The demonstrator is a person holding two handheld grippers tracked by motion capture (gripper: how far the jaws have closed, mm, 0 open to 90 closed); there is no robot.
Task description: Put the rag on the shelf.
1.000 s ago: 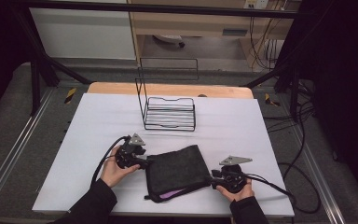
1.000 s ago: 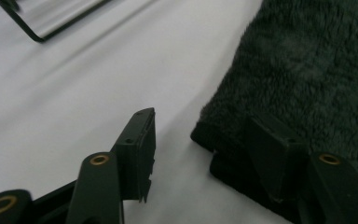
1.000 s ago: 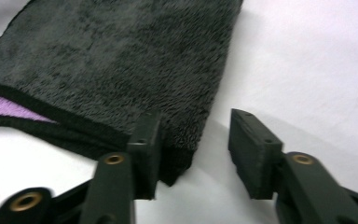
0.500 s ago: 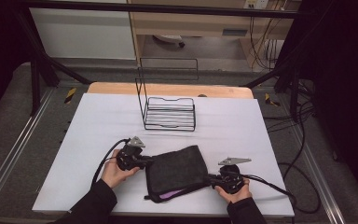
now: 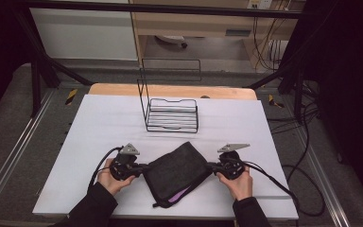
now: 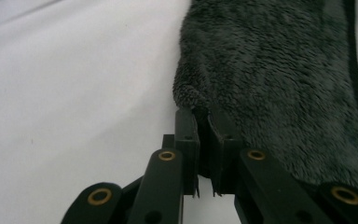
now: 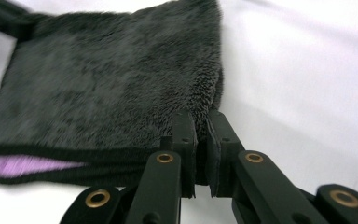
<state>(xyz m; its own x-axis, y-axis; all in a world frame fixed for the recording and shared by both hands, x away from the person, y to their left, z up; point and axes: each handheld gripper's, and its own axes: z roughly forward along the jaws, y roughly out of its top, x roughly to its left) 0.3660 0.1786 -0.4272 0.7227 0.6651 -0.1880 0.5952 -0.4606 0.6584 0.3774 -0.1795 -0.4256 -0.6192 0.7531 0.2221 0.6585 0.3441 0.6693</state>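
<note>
1 dark towel (image 5: 175, 172), 1 wire rack (image 5: 172, 113), 2 grippers: L (image 5: 139, 168) & R (image 5: 212, 166)

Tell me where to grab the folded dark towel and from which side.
Take the folded dark towel at its two opposite side corners, coming in low along the table from left and right. It lies flat, so only its thin edges offer a pinch. The left tool and right tool are each closed on such a corner.

You have a fuzzy, matt dark cloth (image 5: 175, 171) with a smooth lilac lining, a thin black wire rack (image 5: 172, 115), and a smooth, matt white desk (image 5: 99, 123).
</note>
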